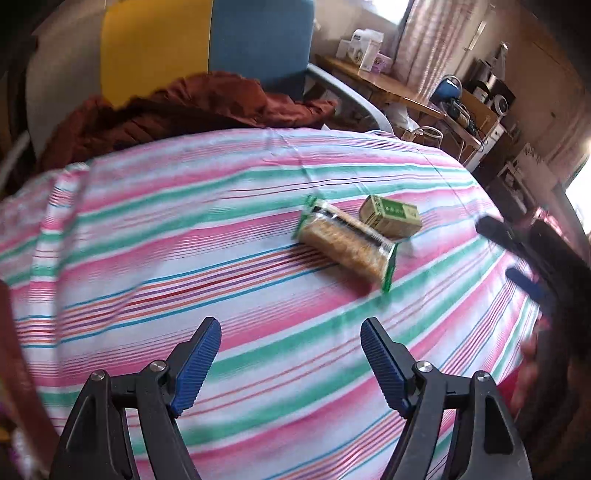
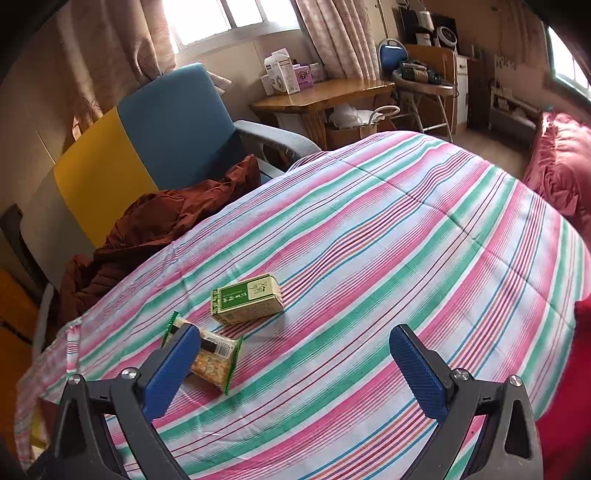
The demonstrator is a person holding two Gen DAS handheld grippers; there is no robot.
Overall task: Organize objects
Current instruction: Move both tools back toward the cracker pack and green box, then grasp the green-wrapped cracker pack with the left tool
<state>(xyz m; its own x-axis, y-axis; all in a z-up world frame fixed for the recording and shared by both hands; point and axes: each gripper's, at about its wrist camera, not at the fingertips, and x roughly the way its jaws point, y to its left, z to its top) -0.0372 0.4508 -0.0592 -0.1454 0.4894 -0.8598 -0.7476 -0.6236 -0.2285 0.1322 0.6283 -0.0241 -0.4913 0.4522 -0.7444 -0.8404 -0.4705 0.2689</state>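
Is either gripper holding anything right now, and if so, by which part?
Nothing is held. The left gripper and right gripper are both open and empty; the cracker pack and green box lie free on the striped cloth.

both wrist cameras are looking forward and down, close above the striped bedcover [image 1: 184, 236]; the left is facing the chair [image 1: 207, 40], the right is facing the window [image 2: 229, 18]; both are sharing the two packets.
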